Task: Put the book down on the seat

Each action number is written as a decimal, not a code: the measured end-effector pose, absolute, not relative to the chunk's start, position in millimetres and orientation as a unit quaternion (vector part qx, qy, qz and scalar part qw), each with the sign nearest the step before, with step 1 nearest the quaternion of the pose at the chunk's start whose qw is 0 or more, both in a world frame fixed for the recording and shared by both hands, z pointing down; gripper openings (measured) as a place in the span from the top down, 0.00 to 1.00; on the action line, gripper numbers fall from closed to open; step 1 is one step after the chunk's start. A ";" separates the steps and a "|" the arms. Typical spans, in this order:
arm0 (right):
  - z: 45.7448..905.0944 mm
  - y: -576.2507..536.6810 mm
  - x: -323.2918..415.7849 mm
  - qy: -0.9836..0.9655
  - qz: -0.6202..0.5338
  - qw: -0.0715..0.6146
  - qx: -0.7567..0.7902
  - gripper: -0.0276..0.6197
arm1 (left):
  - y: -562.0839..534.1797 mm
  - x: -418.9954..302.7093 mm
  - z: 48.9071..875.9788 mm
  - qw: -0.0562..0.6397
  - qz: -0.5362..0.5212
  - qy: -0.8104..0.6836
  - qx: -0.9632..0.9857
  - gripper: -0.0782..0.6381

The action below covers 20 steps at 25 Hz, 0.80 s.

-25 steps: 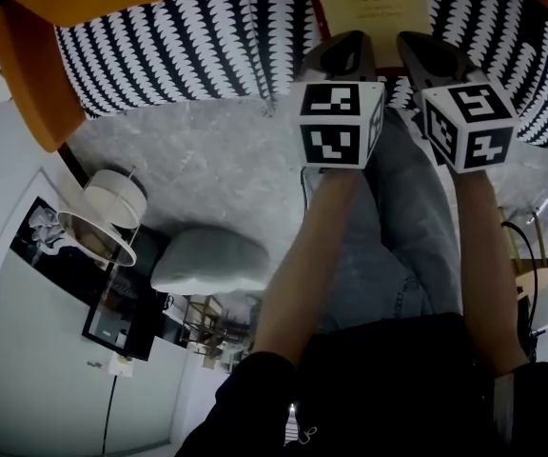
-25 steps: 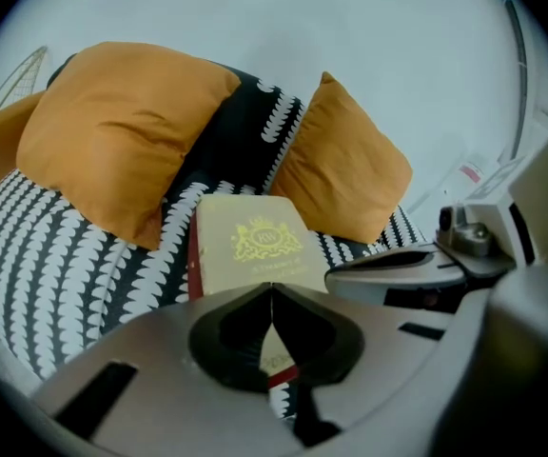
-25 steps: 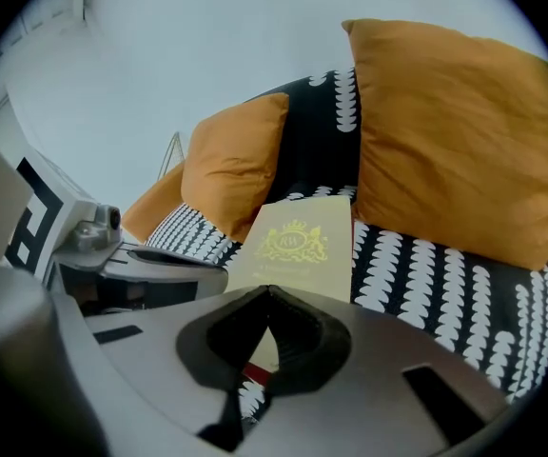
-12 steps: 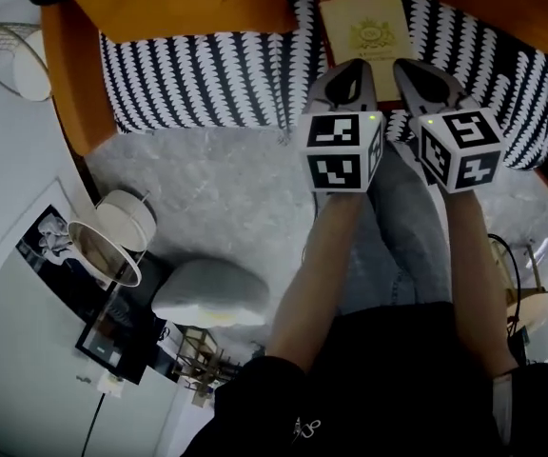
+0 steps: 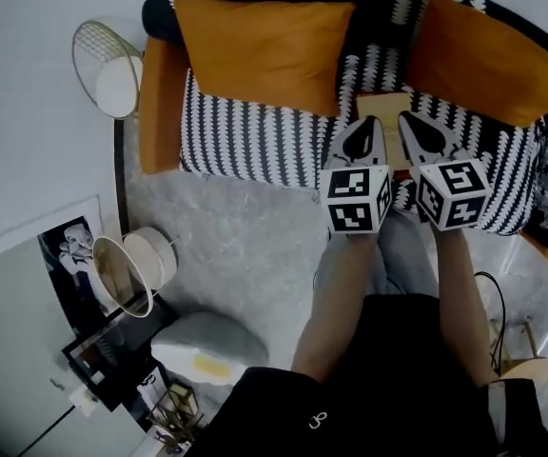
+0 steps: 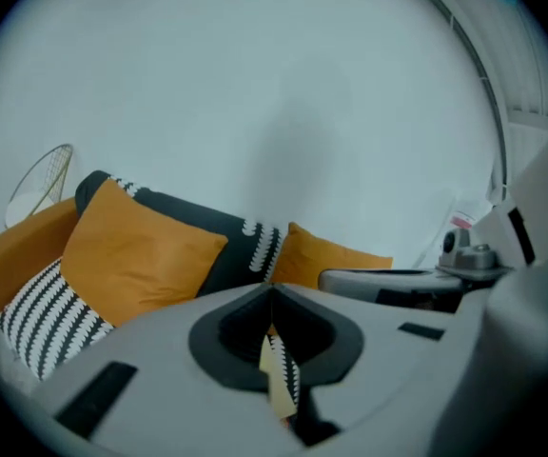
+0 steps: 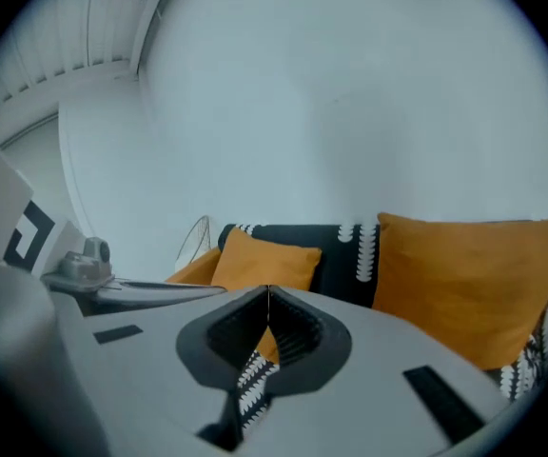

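- The book [image 5: 385, 106], tan with a darker border, is lying flat on the black-and-white patterned seat [image 5: 255, 127] of a sofa, in front of the gap between two orange cushions.
- The left cushion [image 5: 264, 50] and the right cushion [image 5: 488, 60] are leaning against the dark backrest, and the book is sitting apart from both.
- In the head view the left gripper [image 5: 370, 124] and the right gripper [image 5: 410, 120] are hanging side by side above the near part of the book, covering its lower edge.
- The left gripper's fingers [image 6: 231, 336] are pressing together, with nothing pinched between them.
- Through the narrow slot behind those fingers a pale strip and some patterned fabric are showing; the strip may be the book's edge, though the view is too tight to be sure.
- The right gripper's fingers [image 7: 298, 336] are likewise pressing together and holding nothing; only orange cushion and patterned fabric are showing behind them.
- Both gripper views are looking at the sofa's cushions and the pale wall above them.
- Each gripper's marker cube, left [image 5: 355, 198] and right [image 5: 453, 193], is facing the head camera, with a bare forearm running back from each.
- An orange armrest [image 5: 160, 103] is closing off the sofa's left end, and a round wire-framed lamp [image 5: 107, 65] is standing just beyond it.
- A grey rug [image 5: 236, 236] is lying in front of the sofa, with a grey pouf [image 5: 207, 343] near the person's left side.
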State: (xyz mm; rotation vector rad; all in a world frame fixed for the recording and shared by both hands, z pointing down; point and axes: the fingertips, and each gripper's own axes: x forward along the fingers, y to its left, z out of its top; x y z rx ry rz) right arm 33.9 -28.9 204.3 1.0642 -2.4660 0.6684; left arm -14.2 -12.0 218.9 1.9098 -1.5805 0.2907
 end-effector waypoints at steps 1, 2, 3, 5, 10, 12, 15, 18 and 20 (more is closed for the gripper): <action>188.4 -31.3 31.5 -0.878 0.232 0.176 0.380 0.94 | -12.7 -17.8 204.6 0.310 0.106 -0.605 0.726 0.87; 173.1 -33.4 29.2 -0.880 0.227 0.167 0.381 0.94 | -13.3 -21.1 190.6 0.302 0.103 -0.609 0.726 0.87; 158.6 -35.6 26.6 -0.883 0.221 0.159 0.382 0.94 | -14.5 -23.8 177.1 0.293 0.100 -0.612 0.727 0.87; 132.7 -41.5 20.5 -0.890 0.207 0.142 0.381 0.94 | -19.5 -26.5 151.4 0.270 0.096 -0.616 0.734 0.87; 85.7 -47.6 12.8 -0.902 0.173 0.117 0.378 0.94 | -28.7 -19.3 103.9 0.228 0.079 -0.616 0.750 0.87; 67.4 -49.7 11.9 -0.905 0.160 0.109 0.379 0.94 | -32.0 -20.0 85.9 0.212 0.074 -0.617 0.754 0.87; 38.5 -53.9 12.6 -0.909 0.138 0.093 0.382 0.94 | -37.0 -24.3 56.2 0.188 0.058 -0.624 0.757 0.87; 6.7 -56.0 11.1 -0.913 0.114 0.074 0.385 0.94 | -40.5 -28.9 23.9 0.158 0.044 -0.627 0.761 0.87; -15.8 -57.1 7.7 -0.916 0.095 0.062 0.384 0.94 | -43.1 -32.2 0.2 0.137 0.034 -0.629 0.764 0.87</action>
